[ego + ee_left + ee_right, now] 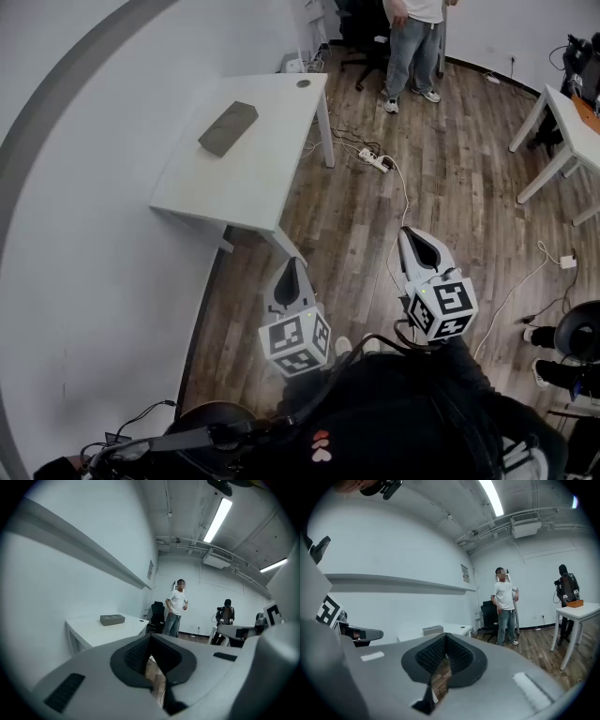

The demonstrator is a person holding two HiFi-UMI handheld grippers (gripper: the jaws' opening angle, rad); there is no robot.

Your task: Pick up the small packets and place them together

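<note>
Head view: two grey plastic grippers, the left gripper and the right gripper, each topped by one marker cube, hang over the brown wood-plank floor. Both have their ribbed dark pads closed together at the tips, gripping nothing. One flat, rectangular grey box lies on the smooth white table, well apart from both. One person stands beyond.
</note>
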